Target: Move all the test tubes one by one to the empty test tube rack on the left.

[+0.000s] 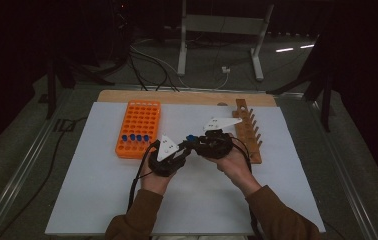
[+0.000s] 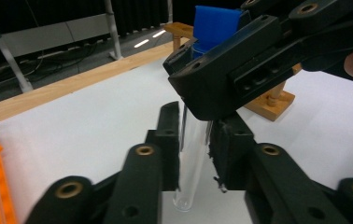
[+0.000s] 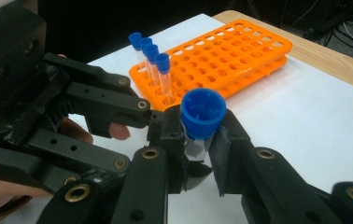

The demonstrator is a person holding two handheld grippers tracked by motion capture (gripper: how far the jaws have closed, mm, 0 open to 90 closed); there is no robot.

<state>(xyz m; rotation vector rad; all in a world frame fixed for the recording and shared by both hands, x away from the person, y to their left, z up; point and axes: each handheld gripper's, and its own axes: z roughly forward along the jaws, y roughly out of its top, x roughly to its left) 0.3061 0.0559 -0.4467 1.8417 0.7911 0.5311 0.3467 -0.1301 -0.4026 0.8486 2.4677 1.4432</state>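
Left hand-held gripper [image 2: 194, 154] pinching clear tube [image 2: 191, 158], right hand-held gripper [image 3: 198, 140] clamping blue cap [image 3: 203, 111]

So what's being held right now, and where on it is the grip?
One clear test tube with a blue cap: the right gripper clamps it just below the cap, the left gripper clamps its lower glass body.

White table [image 1: 102, 200]; orange rack [image 1: 139, 127]; wooden rack [image 1: 249, 132]

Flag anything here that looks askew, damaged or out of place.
The black padding on the left gripper looks frayed at its edges, where it clamps the clear tube. The orange rack and its four capped tubes stand orderly.
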